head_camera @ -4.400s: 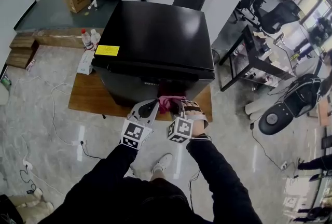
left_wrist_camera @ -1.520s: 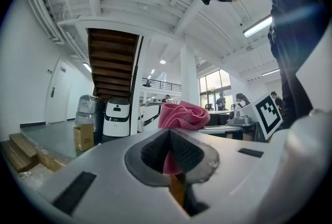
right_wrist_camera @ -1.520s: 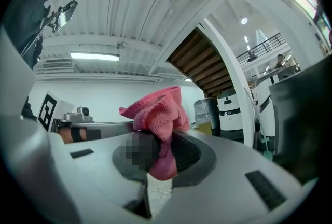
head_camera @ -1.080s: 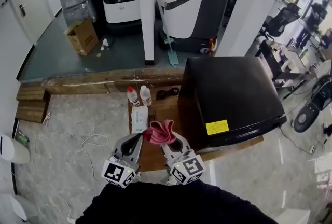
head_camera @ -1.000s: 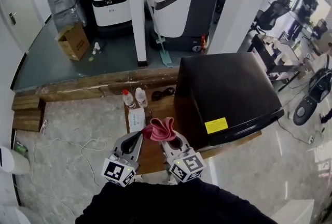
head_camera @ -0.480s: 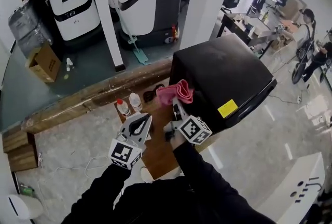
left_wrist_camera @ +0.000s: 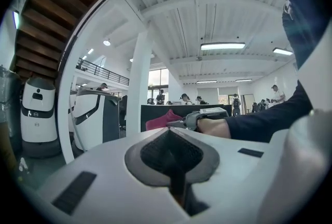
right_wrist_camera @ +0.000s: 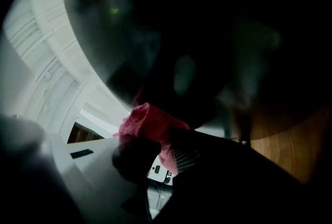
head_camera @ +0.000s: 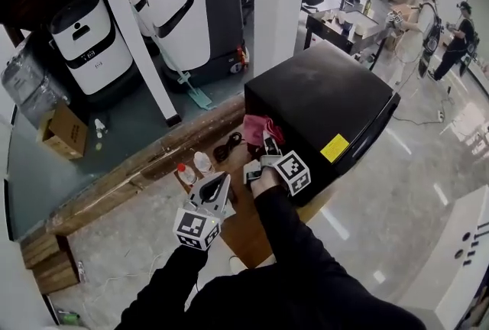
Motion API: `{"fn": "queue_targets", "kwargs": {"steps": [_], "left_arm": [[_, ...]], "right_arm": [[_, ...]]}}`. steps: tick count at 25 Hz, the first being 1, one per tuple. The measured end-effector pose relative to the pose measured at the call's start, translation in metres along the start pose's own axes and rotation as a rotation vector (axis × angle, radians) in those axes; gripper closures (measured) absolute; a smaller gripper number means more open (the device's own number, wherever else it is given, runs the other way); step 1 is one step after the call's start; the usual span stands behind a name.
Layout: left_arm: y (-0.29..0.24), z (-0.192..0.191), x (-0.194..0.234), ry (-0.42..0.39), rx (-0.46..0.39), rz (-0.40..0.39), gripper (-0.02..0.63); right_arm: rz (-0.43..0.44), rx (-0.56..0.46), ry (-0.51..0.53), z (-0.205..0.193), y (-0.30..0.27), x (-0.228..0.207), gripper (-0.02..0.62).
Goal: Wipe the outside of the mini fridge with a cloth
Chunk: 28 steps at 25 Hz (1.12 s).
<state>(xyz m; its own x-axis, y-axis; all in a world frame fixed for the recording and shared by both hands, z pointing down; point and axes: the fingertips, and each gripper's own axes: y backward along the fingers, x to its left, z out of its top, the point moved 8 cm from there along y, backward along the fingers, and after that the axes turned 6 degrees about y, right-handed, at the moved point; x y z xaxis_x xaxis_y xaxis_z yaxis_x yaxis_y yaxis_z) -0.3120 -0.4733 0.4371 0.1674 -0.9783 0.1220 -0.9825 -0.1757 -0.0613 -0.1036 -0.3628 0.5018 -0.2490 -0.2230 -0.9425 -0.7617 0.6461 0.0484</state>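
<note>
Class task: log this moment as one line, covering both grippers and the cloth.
left gripper: shut, empty, apart from fridge | right gripper: shut on pink cloth | cloth at mini fridge side, near top edge

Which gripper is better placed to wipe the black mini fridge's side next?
Right: the right gripper is shut on the crumpled pink cloth, at the side of the black mini fridge; the left gripper is shut, empty, apart.

My head view from high above, steeply down onto the mini fridge (head_camera: 321,103), left gripper view low and level, looking across at fridge, cloth (left_wrist_camera: 161,120) and right gripper (left_wrist_camera: 177,123), right gripper view tight against the fridge's dark side, cloth shared by all three.
</note>
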Motion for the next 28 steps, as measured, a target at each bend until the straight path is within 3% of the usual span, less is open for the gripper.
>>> {"fn": "queue_targets", "kwargs": {"steps": [4,13,28], "left_arm": [[-0.023,-0.009,0.001,0.001,0.012,-0.006,0.6],[-0.062,-0.06,-0.003,-0.035,0.092,-0.015,0.6],[-0.094,-0.138,-0.004,-0.007,0.263,-0.017,0.6]], "right_arm": [[-0.007,0.012,-0.018,-0.005,0.002,-0.021,0.531],[-0.122,0.045,-0.088,-0.029,0.02,-0.105,0.531],[-0.41,0.129,-0.143,-0.07,0.035,-0.264,0.531]]}}
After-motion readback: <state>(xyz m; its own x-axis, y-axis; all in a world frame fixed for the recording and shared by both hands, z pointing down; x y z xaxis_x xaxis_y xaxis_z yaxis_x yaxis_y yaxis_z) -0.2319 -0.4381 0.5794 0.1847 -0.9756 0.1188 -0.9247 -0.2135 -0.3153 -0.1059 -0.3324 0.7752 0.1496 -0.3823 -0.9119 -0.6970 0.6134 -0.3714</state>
